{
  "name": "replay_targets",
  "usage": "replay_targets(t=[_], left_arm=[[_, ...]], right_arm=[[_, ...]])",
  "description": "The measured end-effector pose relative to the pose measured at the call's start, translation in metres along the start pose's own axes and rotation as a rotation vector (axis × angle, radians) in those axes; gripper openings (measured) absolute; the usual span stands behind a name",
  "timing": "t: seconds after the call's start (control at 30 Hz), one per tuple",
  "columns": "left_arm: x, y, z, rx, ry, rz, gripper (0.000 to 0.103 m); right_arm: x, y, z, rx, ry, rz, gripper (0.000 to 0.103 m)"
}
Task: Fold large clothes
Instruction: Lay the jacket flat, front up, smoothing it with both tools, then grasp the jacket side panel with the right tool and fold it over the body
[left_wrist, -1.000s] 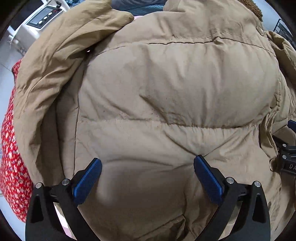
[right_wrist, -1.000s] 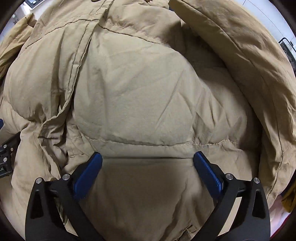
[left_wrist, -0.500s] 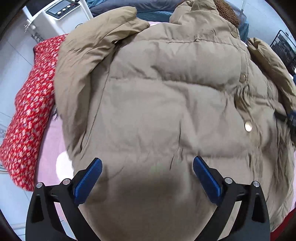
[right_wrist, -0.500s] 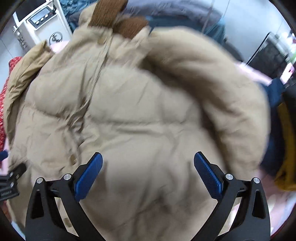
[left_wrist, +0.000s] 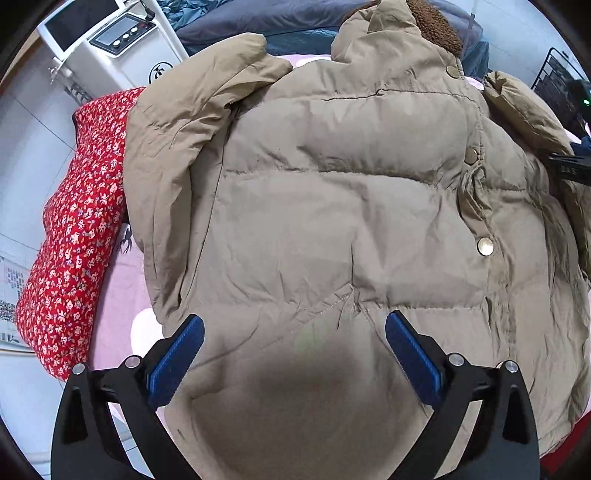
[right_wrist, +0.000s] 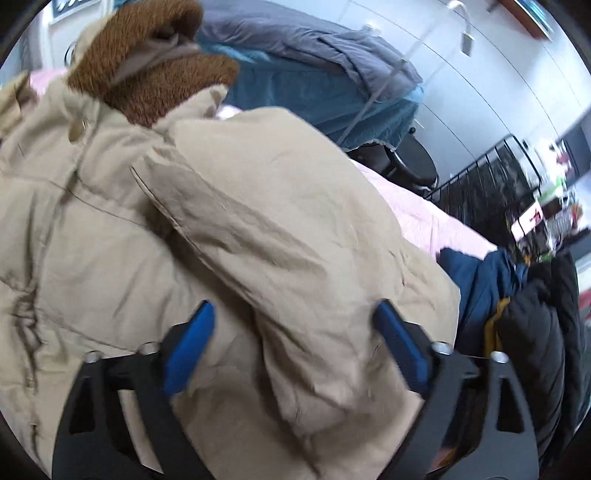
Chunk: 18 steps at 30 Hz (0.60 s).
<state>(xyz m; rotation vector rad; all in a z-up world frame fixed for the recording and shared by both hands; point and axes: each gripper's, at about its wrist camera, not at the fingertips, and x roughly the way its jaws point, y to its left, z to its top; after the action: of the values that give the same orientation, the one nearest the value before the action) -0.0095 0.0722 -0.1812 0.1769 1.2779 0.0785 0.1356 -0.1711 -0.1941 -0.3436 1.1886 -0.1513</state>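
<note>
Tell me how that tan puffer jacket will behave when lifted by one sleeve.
The tan puffer jacket looks quilted and puffy, so probably light for its bulk. Its sleeve lies creased and slumped, so it should flop and drag the body along. The smooth shell may slip between the closing right tongs.

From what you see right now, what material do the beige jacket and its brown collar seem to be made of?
The beige jacket looks like a matte woven synthetic shell over puffy filling: it shows fine creases and stitched quilt lines. Its snaps look like dull metal. The brown collar seems to be fuzzy fleece or sherpa pile; the exact fibre cannot be told.
</note>
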Motion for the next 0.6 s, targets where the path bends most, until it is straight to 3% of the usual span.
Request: replay_targets(t=[0.07,0.2,0.23,0.4,0.6], left_arm=[[-0.001,-0.001,-0.003,-0.003,0.011,-0.002,0.097],[0.007,0.005,-0.007,-0.001,0.02,-0.001,0.097],[0.009,0.008,-0.006,0.001,0.02,-0.002,0.097],[0.008,0.002,-0.002,0.017,0.01,-0.006,0.097],[0.005,-0.005,0.0,0.05,-0.001,-0.01,0.097]], right_arm=[[0.002,0.003,0.003,-0.025,-0.005,-0.02,0.066],[-0.002,-0.007,0.017,0.007,-0.033,-0.031,0.017],[-0.011,-0.01,0.02,0.041,-0.05,-0.009,0.012],[-0.066,-0.008,0.026,0.135,-0.157,0.178,0.008],[-0.111,0.038,0.002,0.079,-0.219,0.379,0.008]])
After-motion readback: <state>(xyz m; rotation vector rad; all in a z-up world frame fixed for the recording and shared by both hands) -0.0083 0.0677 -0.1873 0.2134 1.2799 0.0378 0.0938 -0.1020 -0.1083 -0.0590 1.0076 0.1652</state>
